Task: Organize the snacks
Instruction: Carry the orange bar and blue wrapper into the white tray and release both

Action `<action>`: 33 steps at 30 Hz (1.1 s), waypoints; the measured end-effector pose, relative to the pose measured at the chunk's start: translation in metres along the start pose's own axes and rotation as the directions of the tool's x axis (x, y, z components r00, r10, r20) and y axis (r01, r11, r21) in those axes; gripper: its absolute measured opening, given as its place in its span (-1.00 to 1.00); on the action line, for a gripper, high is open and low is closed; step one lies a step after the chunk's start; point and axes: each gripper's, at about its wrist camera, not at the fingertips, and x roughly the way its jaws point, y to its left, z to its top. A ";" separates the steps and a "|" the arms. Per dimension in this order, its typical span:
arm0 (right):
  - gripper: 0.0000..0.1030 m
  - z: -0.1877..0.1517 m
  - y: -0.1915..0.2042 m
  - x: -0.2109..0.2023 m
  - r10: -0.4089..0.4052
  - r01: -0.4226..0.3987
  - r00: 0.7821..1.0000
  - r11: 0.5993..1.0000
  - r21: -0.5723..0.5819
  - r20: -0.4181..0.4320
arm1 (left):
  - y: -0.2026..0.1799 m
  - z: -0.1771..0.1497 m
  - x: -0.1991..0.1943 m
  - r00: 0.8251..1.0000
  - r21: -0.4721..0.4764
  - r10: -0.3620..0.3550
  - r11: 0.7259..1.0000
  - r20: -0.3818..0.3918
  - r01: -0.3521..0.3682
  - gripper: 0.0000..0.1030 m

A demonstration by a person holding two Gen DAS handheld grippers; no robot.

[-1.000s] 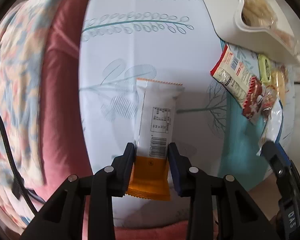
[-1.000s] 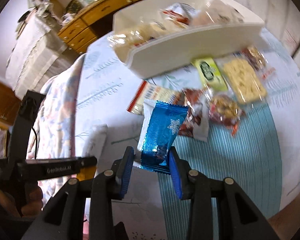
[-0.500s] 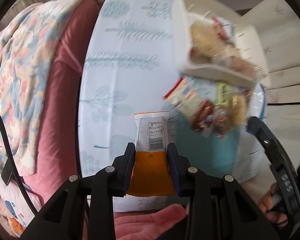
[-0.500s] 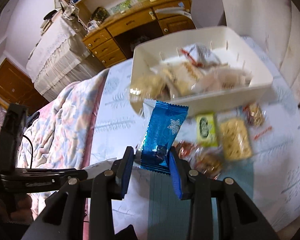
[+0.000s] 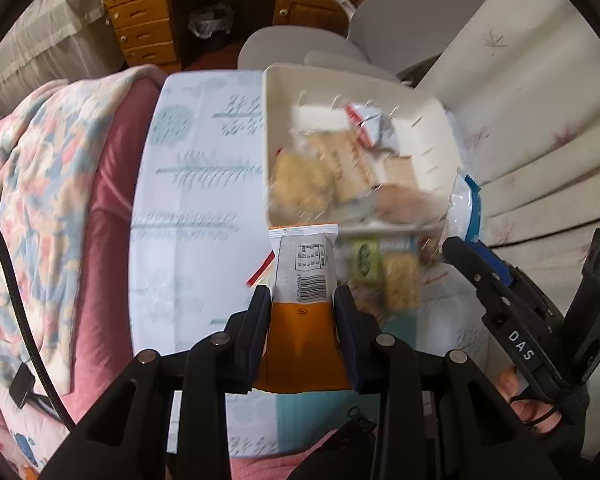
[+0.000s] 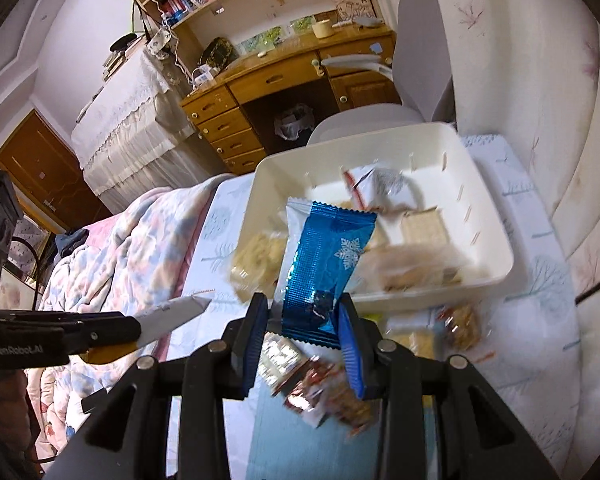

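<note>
Glossy film on the orange-and-white snack packet (image 5: 303, 280), pinched between the matt black plastic fingers of the left gripper (image 5: 302, 312). Over at the right gripper (image 6: 303, 322), same matt black plastic, blue pads, clamped on a shiny metallic-blue foil packet (image 6: 326, 268), finely ribbed and catching light. At twelve o'clock, the white bin (image 6: 496, 240): smooth plastic, soft sheen. Crinkly clear wrappers inside it. The tablecloth (image 5: 196, 200) looks smooth and matt. At nine o'clock, a soft quilted floral blanket (image 5: 32, 184). Far back, a varnished wooden desk (image 6: 284, 80).
</note>
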 end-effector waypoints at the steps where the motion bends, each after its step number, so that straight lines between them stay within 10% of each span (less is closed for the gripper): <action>1: -0.32 0.003 -0.004 0.000 0.000 0.000 1.000 1.000 0.000 0.004 | -0.008 0.006 0.001 1.000 0.003 0.002 1.000 0.010 -0.002 -0.39; 28: -0.28 0.044 -0.126 0.031 0.005 -0.007 1.000 0.991 0.137 0.015 | -0.099 0.061 0.068 0.961 0.153 -0.083 0.987 0.263 0.043 -0.34; 33: 0.01 0.042 -0.135 0.038 0.000 0.004 1.000 0.986 0.167 -0.022 | -0.104 0.061 0.074 0.962 0.146 -0.017 0.989 0.272 -0.024 -0.17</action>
